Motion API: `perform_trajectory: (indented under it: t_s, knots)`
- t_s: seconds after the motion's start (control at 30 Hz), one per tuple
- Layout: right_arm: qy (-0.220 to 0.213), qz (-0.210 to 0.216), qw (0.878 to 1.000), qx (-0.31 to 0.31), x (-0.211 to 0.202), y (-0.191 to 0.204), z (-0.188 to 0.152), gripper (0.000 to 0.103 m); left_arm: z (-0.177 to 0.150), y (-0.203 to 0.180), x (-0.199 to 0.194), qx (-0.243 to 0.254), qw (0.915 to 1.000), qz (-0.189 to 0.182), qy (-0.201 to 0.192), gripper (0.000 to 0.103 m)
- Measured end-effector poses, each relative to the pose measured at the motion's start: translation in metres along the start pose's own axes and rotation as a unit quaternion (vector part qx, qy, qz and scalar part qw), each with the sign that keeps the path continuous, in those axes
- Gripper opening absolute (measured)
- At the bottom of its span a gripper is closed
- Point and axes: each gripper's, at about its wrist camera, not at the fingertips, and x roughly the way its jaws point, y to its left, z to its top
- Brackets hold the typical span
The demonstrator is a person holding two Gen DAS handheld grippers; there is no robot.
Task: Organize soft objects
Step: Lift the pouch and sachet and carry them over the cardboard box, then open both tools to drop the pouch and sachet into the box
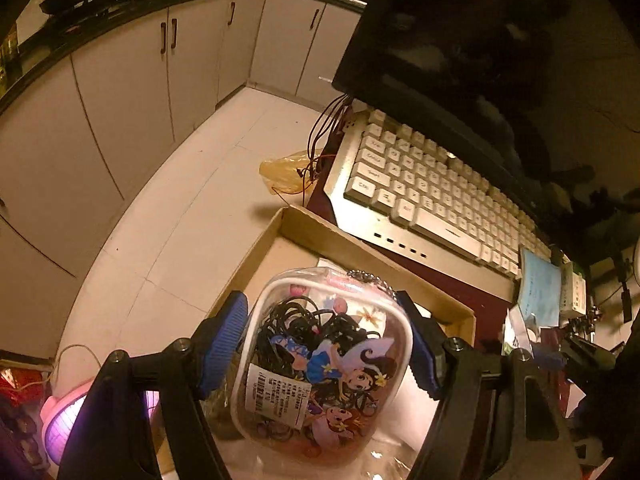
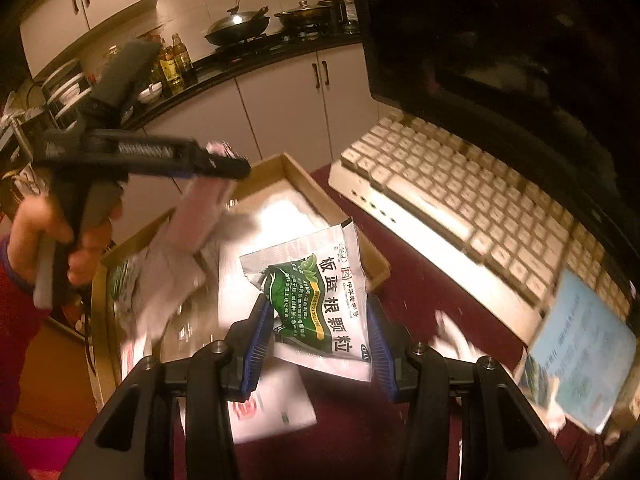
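Observation:
My left gripper (image 1: 322, 344) is shut on a clear cartoon-printed pouch (image 1: 320, 364) full of black hair ties, held above the cardboard box (image 1: 304, 226). In the right wrist view the left gripper (image 2: 224, 168) shows at the left, a pinkish blurred pouch (image 2: 200, 212) hanging from it over the box (image 2: 298, 176). My right gripper (image 2: 318, 332) is shut on a green and silver medicine sachet (image 2: 320, 292), held at the near right corner of the box. White packets (image 2: 276, 216) lie inside the box.
A white keyboard (image 1: 432, 196) and a dark monitor (image 1: 500, 60) stand to the right on the dark red table (image 2: 420, 292). A blue note pad (image 2: 580, 356) lies at the far right. Kitchen cabinets (image 1: 120, 92) and floor are to the left. A white packet (image 2: 272, 404) lies below the right gripper.

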Motion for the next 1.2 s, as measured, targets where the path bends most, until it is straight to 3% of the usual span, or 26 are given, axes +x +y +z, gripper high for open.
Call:
perform_trajectory:
  t_s: [0.23,0.63,0.7,0.77,1.0,1.2]
  knots:
    - [-0.003,0.014,1.0,0.013,0.038,0.0,0.029,0.05,0.002,0.003,0.016,0.006,0.9999,0.011,0.009,0.073]
    - [0.02,0.036,0.999,0.019,0.079,0.003,0.032,0.053,0.002,0.009,0.021,-0.017,0.9996,-0.002,0.021,0.074]
    - [0.019,0.039,0.999,0.022,0.079,0.002,0.032,0.058,0.002,0.009,0.02,-0.019,0.9996,-0.005,0.021,0.075]
    - [0.015,0.051,0.998,0.028,0.077,0.001,0.032,0.076,0.001,0.01,0.017,-0.024,0.9995,-0.011,0.018,0.08]
    - [0.002,0.052,0.998,0.035,0.061,0.001,0.022,0.079,-0.001,0.005,0.007,-0.02,0.9998,-0.007,0.003,0.084]
    - [-0.018,0.049,0.998,0.045,0.033,-0.003,0.006,0.091,-0.016,0.003,-0.011,-0.021,0.9996,-0.016,-0.007,0.09]
